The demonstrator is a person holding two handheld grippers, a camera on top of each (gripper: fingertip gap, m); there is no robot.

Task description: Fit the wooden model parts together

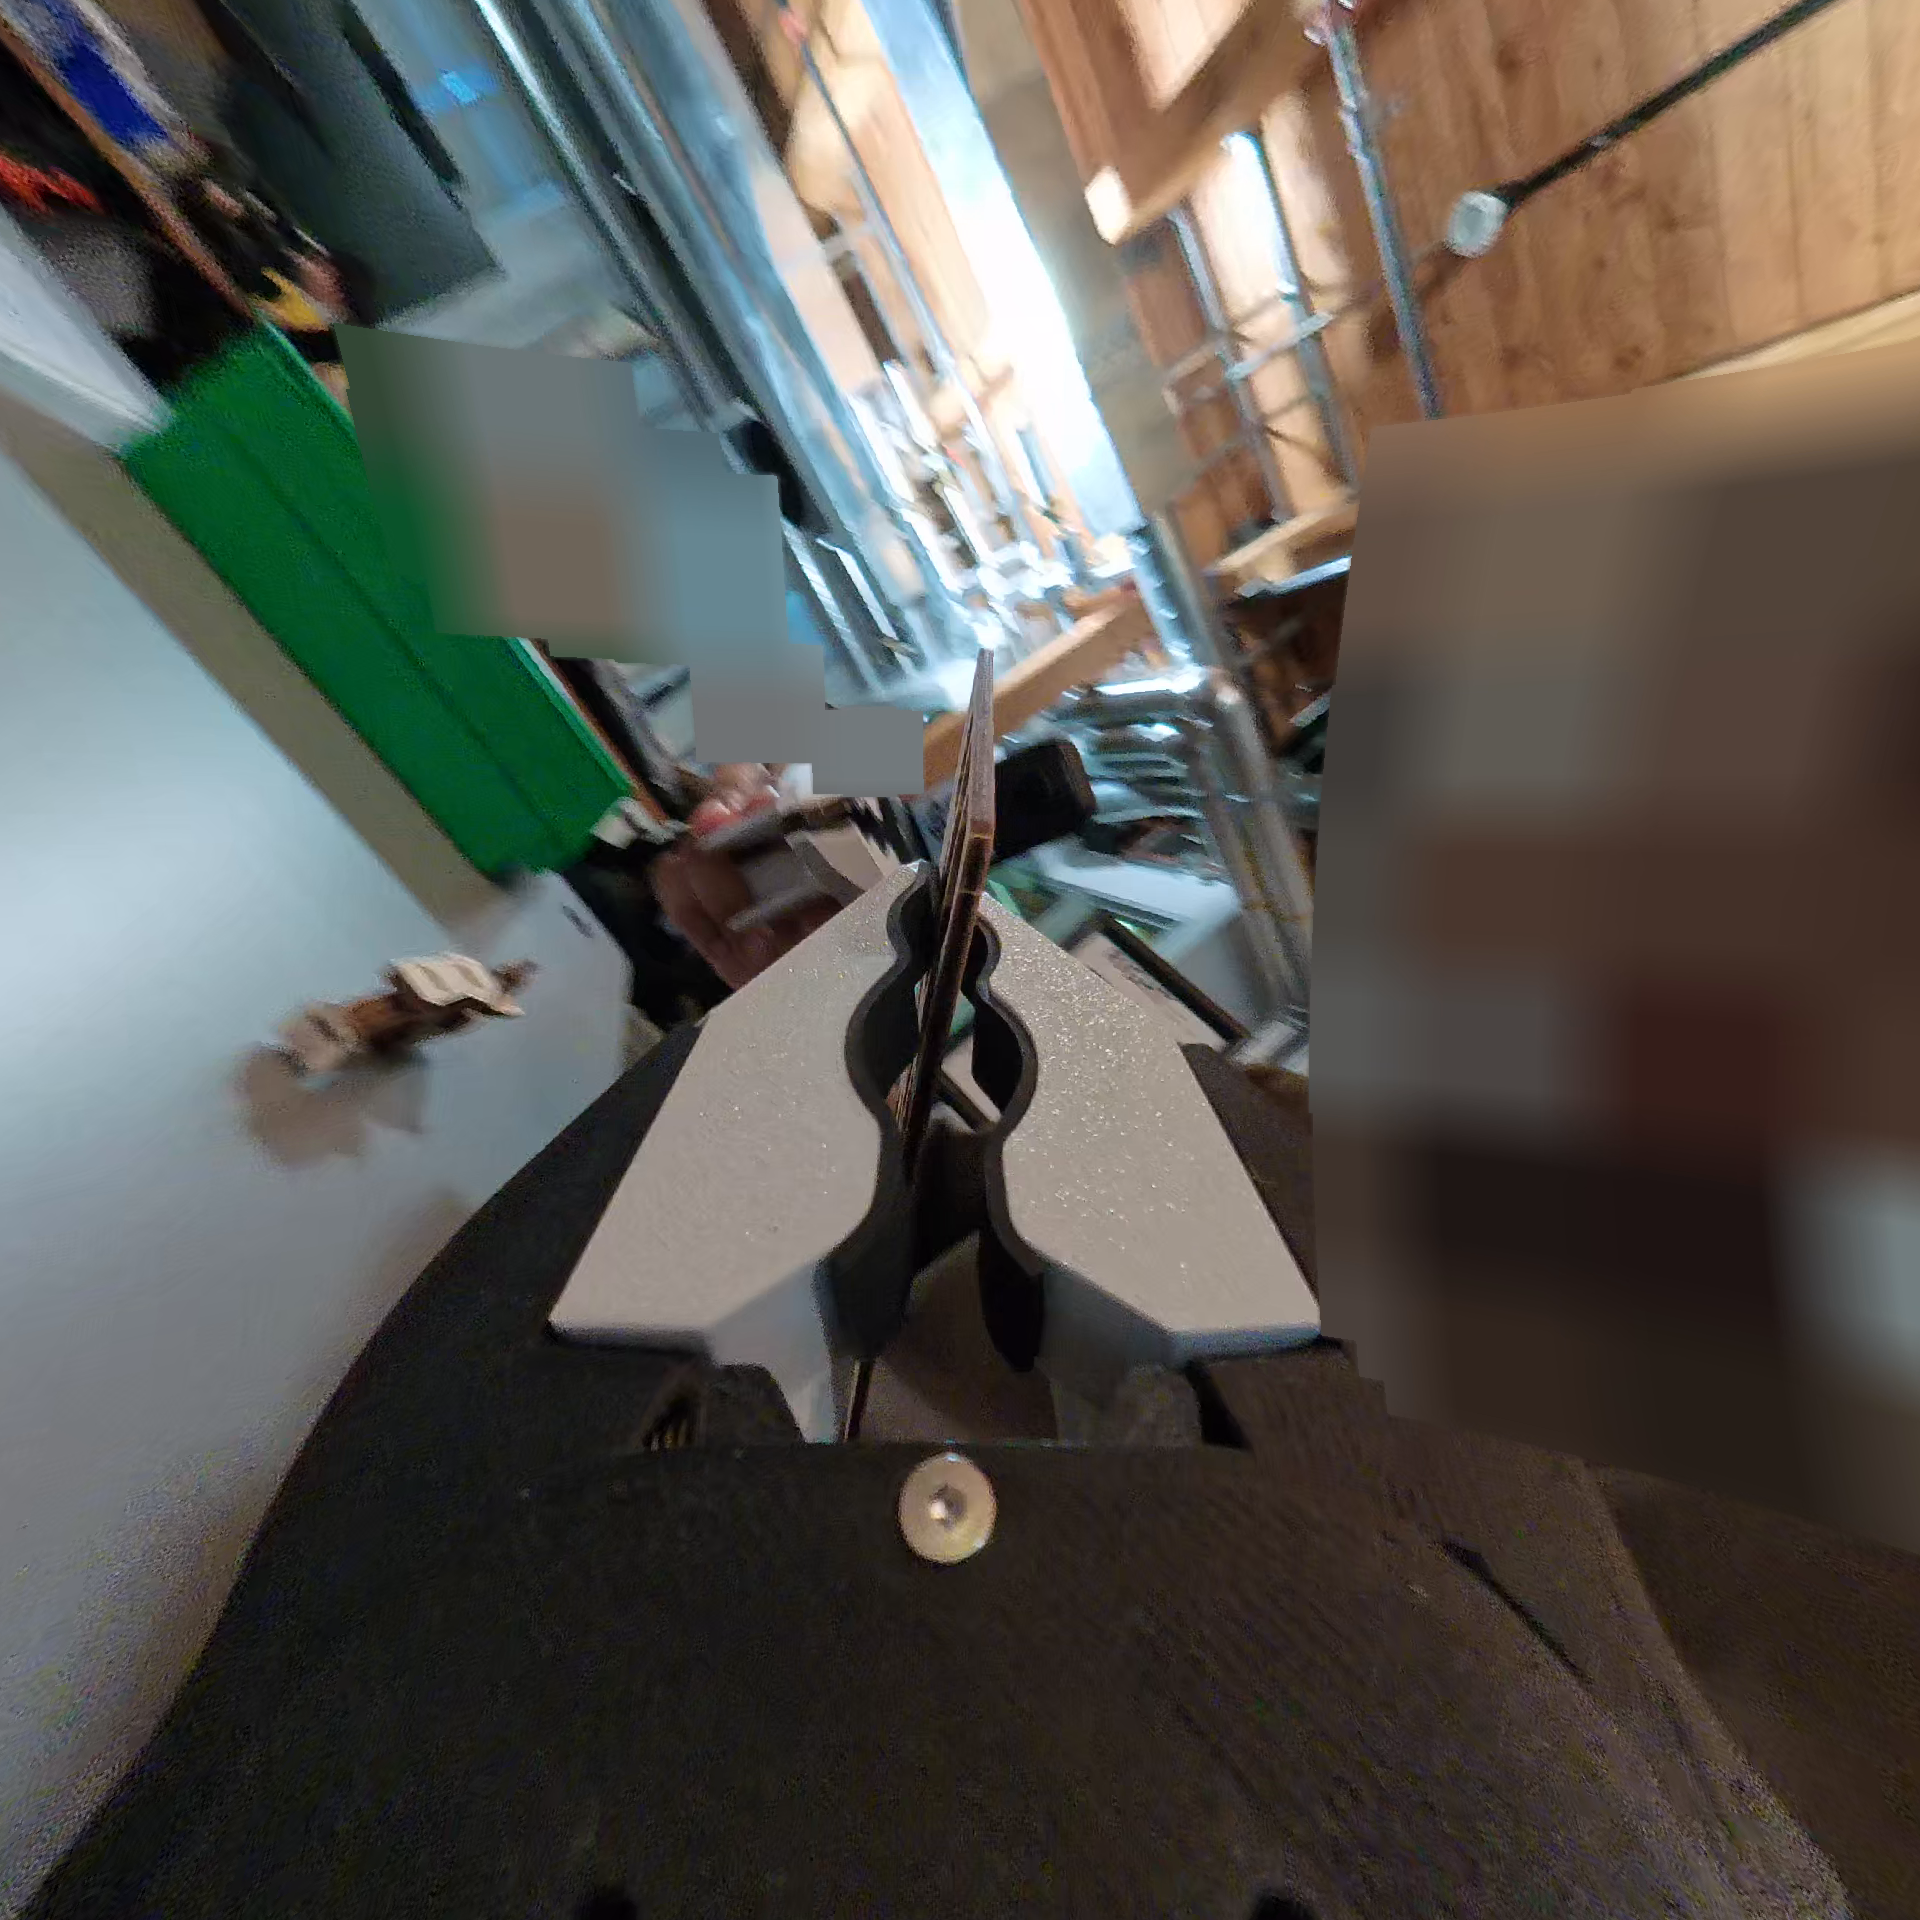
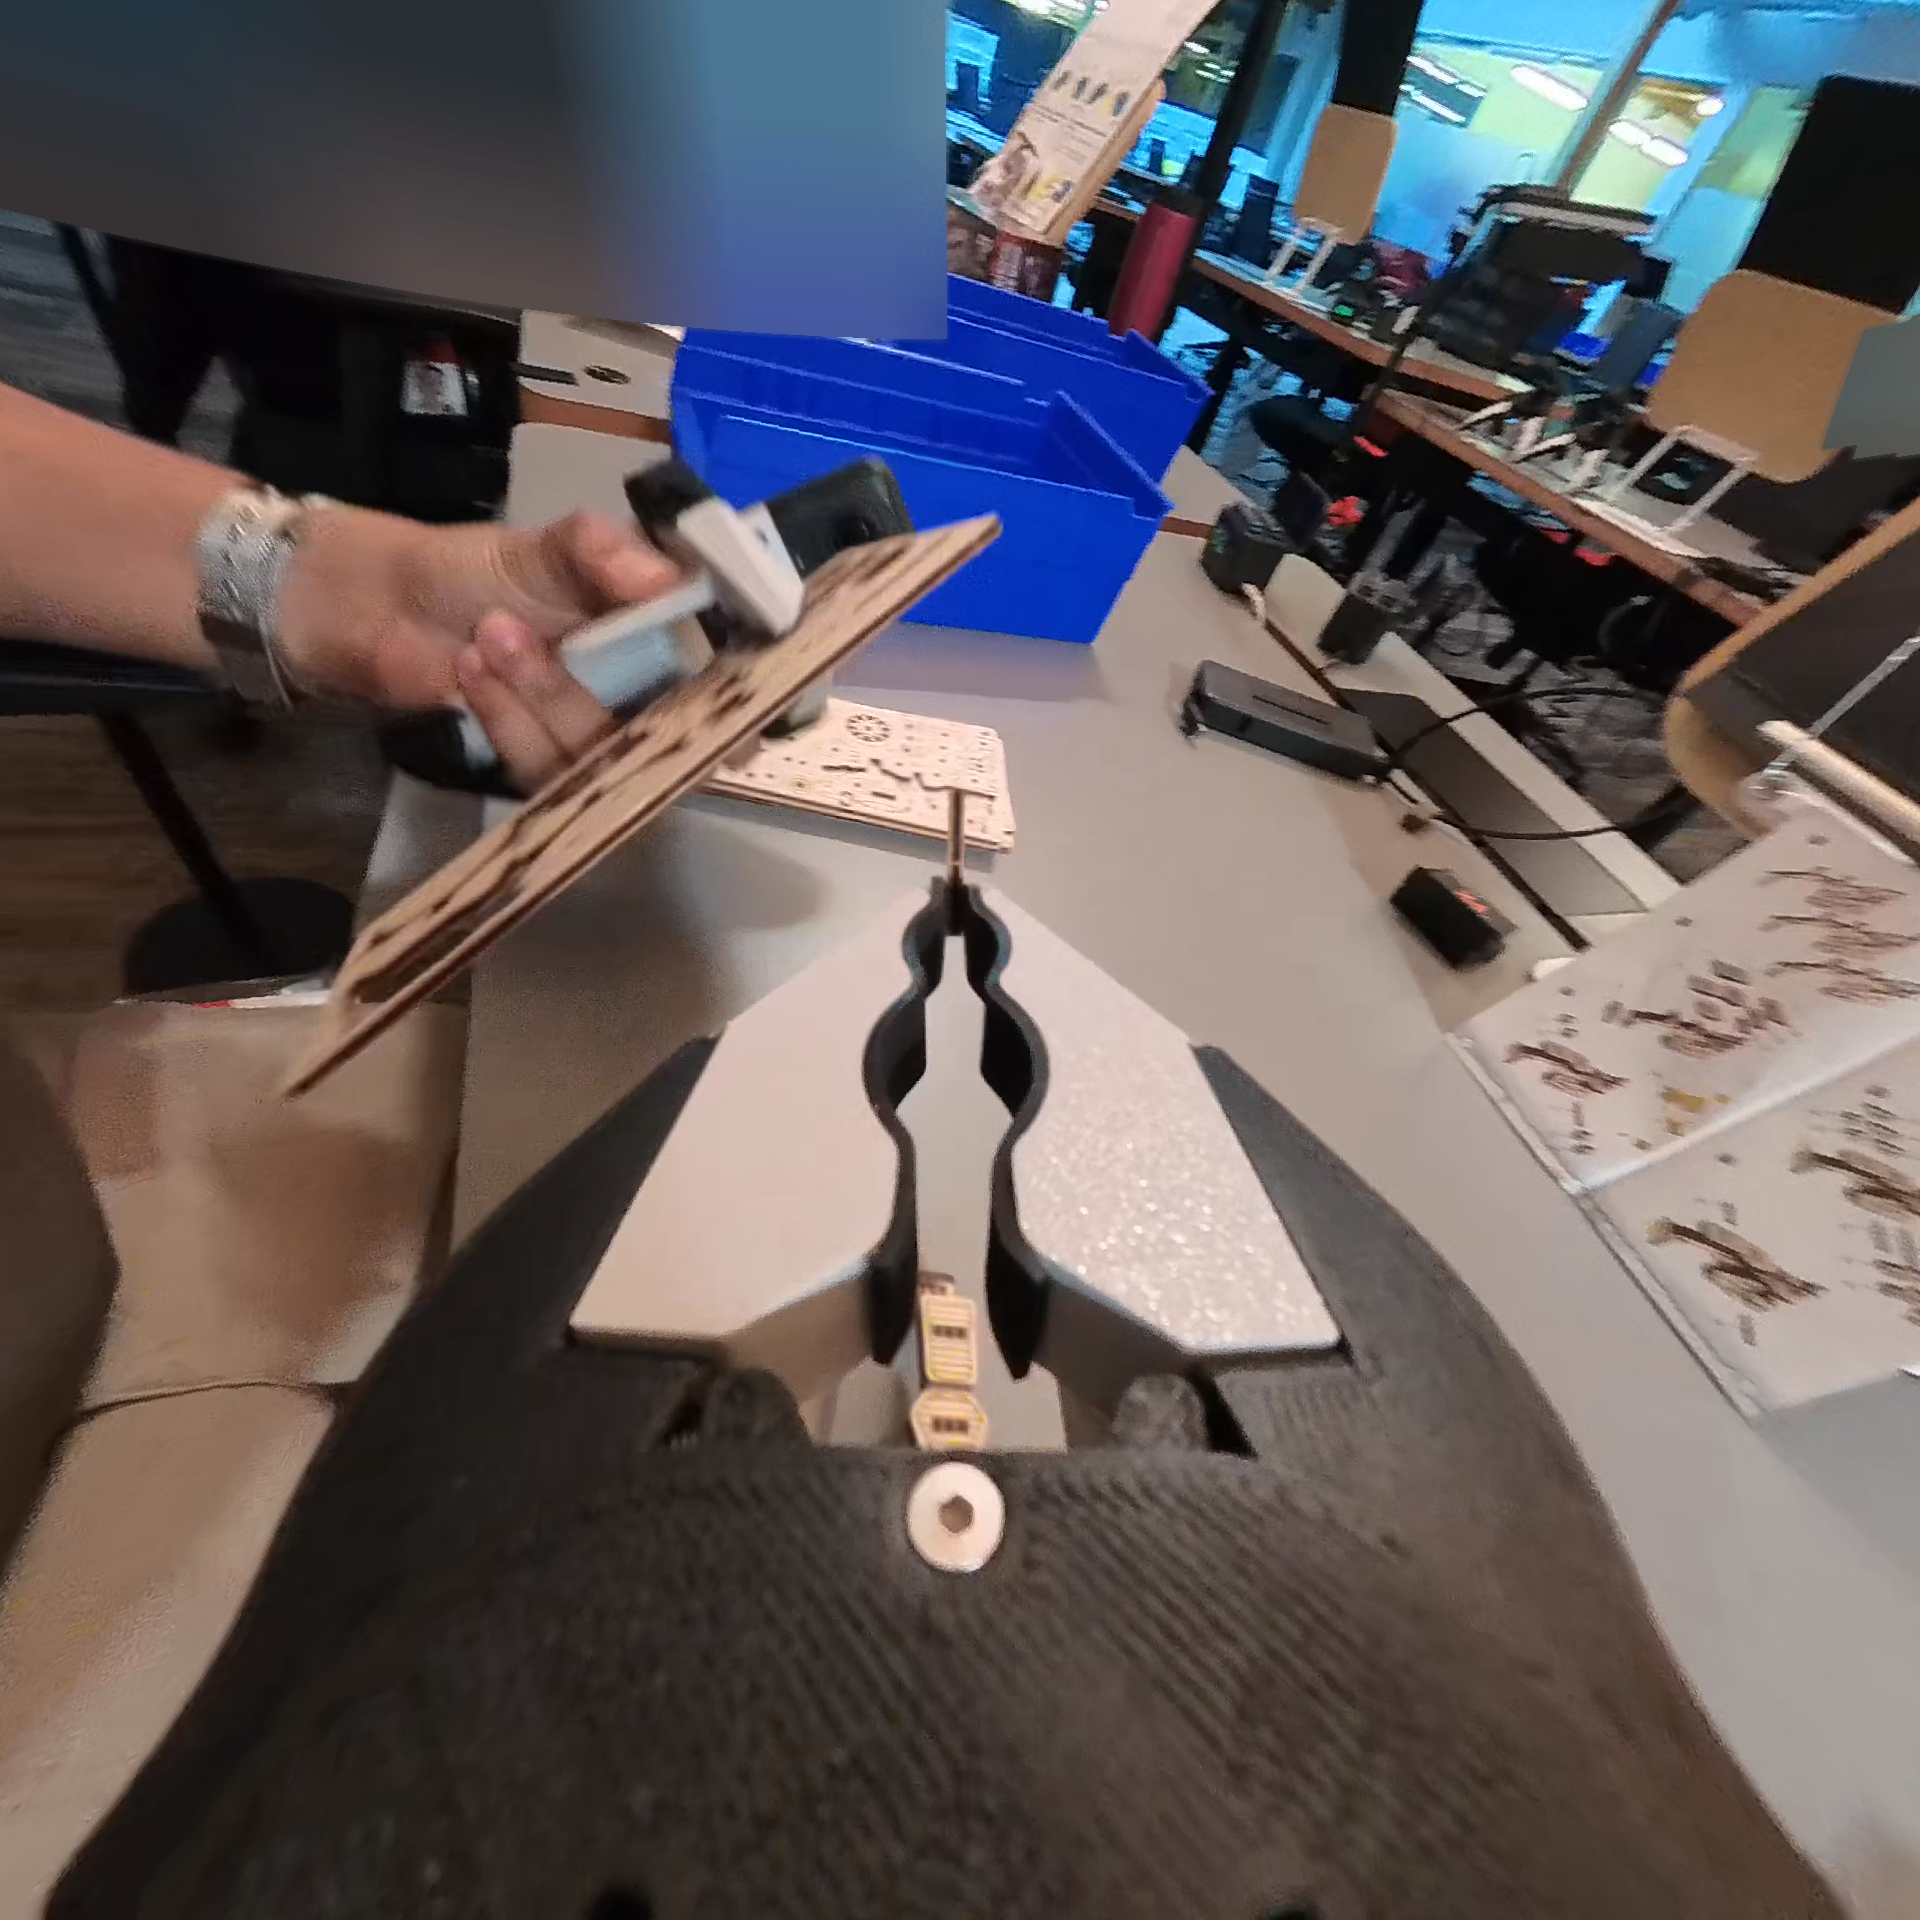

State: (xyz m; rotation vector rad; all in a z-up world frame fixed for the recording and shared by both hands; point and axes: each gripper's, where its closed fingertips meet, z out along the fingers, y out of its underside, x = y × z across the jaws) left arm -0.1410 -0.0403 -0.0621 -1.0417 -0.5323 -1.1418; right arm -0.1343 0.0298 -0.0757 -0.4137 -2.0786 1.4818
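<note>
Both pairs of jaws are clamped, each on wood: the left gripper (image 1: 951, 914) pinches a flat wooden sheet (image 1: 961, 831) edge-on, and the right gripper (image 2: 954, 899) nips a thin wooden stick (image 2: 956, 826) at the very tips of its 2 fingers. In the left wrist view the sheet runs between the jaws from deep in the throat out past the tips, tilted a little off the jaw line. From the right wrist view the same sheet (image 2: 644, 769) shows as a long laser-cut board held aloft and slanted over the grey table (image 2: 1143, 883), gripped near its far end by the left gripper (image 2: 727, 613), with a hand (image 2: 499, 644) behind it. The stick stands upright beyond the right tips, apart from the raised sheet, with another pale cut sheet (image 2: 894, 769) lying flat on the table behind it. My worry is leverage: most of the board hangs free of the grip, so it could swing or slip if pressed. The stick is held by a very small bite and looks likely to twist or snap if it meets a slot at an angle; which slot it is meant for I cannot tell. 2 small pale parts (image 2: 948, 1371) lie on the table below the right gripper's throat, outside either grip. Scraps litter the white trays (image 2: 1714, 1091) at right.
</note>
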